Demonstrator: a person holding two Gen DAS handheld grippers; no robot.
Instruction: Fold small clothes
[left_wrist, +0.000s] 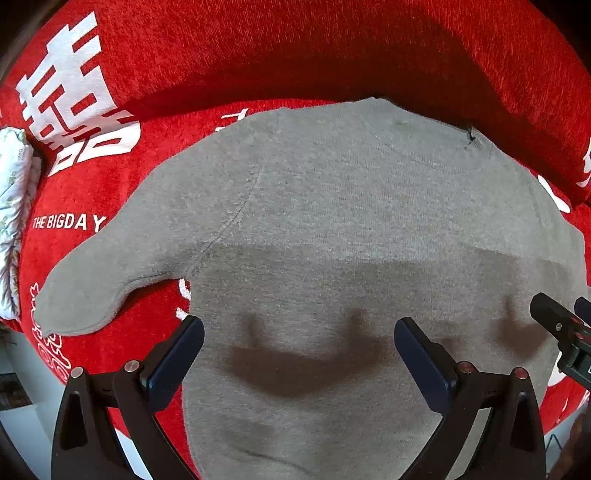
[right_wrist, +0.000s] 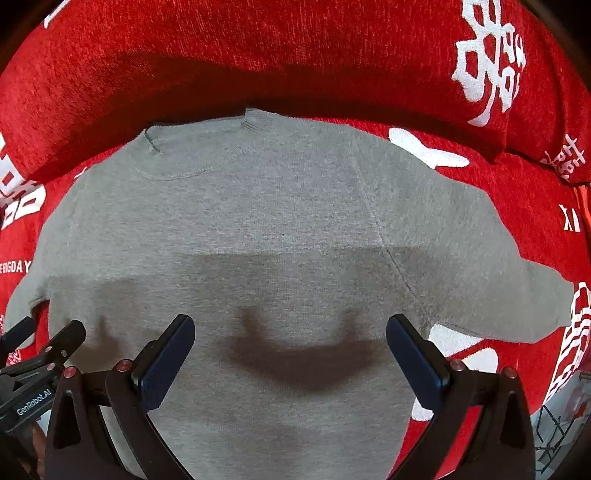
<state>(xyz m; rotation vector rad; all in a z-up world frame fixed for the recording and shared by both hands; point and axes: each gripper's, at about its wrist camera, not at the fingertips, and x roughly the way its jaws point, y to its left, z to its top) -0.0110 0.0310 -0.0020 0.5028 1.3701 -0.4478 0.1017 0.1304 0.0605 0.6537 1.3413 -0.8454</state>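
A grey sweater (left_wrist: 332, 221) lies flat on a red cover (left_wrist: 258, 48), sleeves spread to both edges. The left tool (left_wrist: 299, 343) and right tool (right_wrist: 290, 341) hover released above its lower half, grasping nothing.

1 grey sweater (left_wrist: 332, 221); 1 red cover (left_wrist: 295, 48); 2 tongs: left (left_wrist: 299, 347), right (right_wrist: 290, 343); 1 floral cloth (left_wrist: 13, 206).

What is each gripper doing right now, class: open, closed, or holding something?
Left gripper: open, holding nothing, above the grey sweater.
Right gripper: open, holding nothing, above the same sweater.
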